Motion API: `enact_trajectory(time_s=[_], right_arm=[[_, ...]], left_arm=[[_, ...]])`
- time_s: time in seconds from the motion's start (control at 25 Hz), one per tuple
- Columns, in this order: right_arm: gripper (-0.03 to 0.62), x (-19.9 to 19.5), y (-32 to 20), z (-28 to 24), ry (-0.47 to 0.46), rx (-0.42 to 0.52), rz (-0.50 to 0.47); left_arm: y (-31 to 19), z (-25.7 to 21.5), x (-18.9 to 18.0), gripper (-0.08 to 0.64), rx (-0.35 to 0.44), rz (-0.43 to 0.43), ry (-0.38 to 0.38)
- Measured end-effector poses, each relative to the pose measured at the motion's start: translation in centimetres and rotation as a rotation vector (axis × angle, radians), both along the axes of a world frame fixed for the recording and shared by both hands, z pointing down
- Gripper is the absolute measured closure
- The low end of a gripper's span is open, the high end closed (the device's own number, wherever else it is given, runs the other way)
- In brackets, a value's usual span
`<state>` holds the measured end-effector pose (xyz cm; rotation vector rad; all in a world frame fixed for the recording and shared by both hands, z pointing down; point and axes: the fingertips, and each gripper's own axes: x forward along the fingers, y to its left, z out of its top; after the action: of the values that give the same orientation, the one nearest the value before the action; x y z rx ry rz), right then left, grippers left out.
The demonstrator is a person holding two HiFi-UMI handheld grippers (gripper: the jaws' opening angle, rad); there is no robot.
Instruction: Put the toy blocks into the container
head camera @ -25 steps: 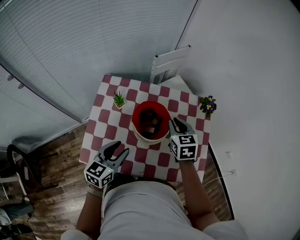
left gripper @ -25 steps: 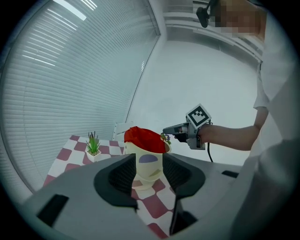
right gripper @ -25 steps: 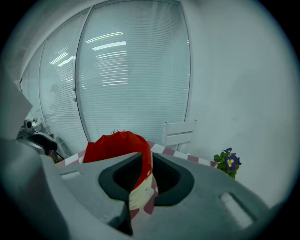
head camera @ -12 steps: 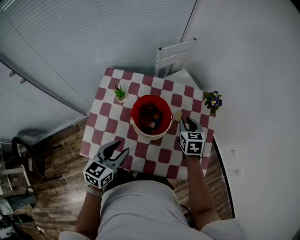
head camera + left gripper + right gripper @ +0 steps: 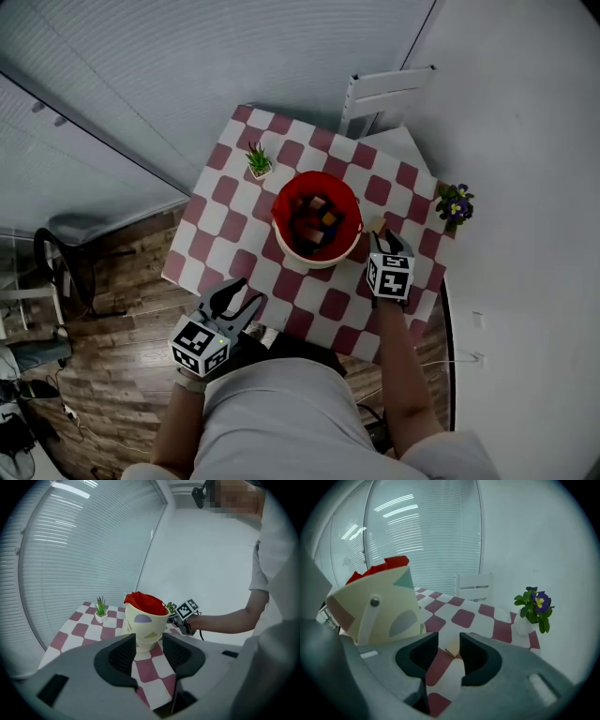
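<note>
Head view: checkered table w/ a cream, red-lined container about mid-table, a bit toward the right edge. Several toy blocks are already inside it. One tan block lies on the cloth outside, just beside the container on its right, betw. it and the potted purple flower at the far right corner. Near the far left corner sits a small green plant. Beyond the far edge stands a white chair.

By the right edge the right gripper is low over the cloth, tips at the tan block. Right gripper view: fingers apart and just been opening. The block lies on the cloth betw. the tips, pads not pressing on it; can't tell if one pad touches it. The container fills the left of that view, close by.

At the near edge, toward the near left corner, hangs the left gripper, well apart from the container. Left gripper view: fingers apart, empty, w/ the container straight ahead beyond the tips.
</note>
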<state>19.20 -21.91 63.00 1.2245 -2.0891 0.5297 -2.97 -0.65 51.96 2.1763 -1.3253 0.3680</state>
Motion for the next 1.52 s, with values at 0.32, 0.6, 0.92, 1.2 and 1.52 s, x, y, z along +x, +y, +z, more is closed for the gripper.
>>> enact_trajectory(time_s=[0.32,0.6,0.92,1.2,1.52], right_arm=[[0.396,0.0,-1.5,4.1,0.014,-0.054,-0.003],[0.383,0.2,-2.2,6.8,0.025,-0.087,0.033],[0.388,0.7,-2.6,8.0,0.010,-0.109,0.083],[0.421,0.3,-2.3,7.8,0.023,-0.104,0.081],[0.429,0.3,-2.0,4.7,0.012,-0.048,0.085]], left_arm=[[1.4,0.8,0.3,0.403,-0.038,-0.091,-0.020],[3.2,1.9,0.5,0.403,-0.072,-0.152,-0.018],[4.4,1.9,0.0,0.403,-0.079,-0.194,-0.020],[5.0,1.7,-1.0,0.403,-0.074,-0.208,-0.019],[4.8,1.2,-1.5,0.403,-0.042,-0.176,-0.011]])
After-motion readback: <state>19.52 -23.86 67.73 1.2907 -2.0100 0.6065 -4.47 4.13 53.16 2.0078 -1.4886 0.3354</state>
